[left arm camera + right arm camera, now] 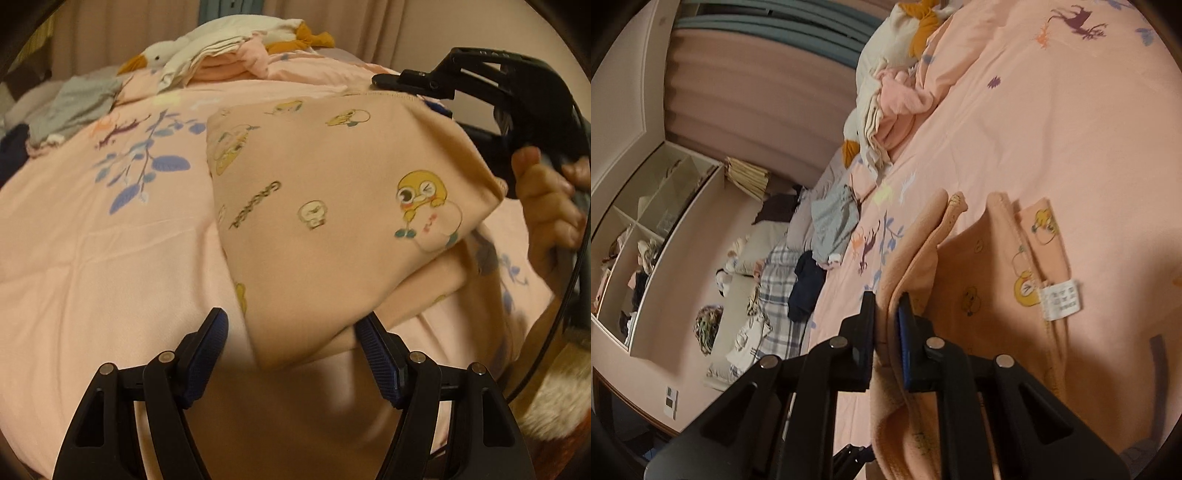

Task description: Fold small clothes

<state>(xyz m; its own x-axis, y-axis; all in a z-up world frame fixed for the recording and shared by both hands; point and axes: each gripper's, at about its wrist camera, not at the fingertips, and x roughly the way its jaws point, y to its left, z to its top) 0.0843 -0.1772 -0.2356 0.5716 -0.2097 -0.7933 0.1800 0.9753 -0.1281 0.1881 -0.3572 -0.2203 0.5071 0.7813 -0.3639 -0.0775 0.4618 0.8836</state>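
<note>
A small peach garment (325, 206) with yellow cartoon chicks lies partly folded on the pink bedspread (92, 258). My left gripper (291, 332) is open, its jaws on either side of the garment's near corner without pinching it. My right gripper (886, 317) is shut on a folded edge of the same garment (990, 295), whose white care label (1062, 299) shows. In the left wrist view the right gripper (384, 79) holds the garment's far right edge, raised off the bed, with a hand on its handle.
A heap of white and pink clothes with a goose plush (221, 48) lies at the far side of the bed. A grey garment (77, 107) and a dark one (807, 284) lie at the left edge. White shelves (646, 229) stand by the wall.
</note>
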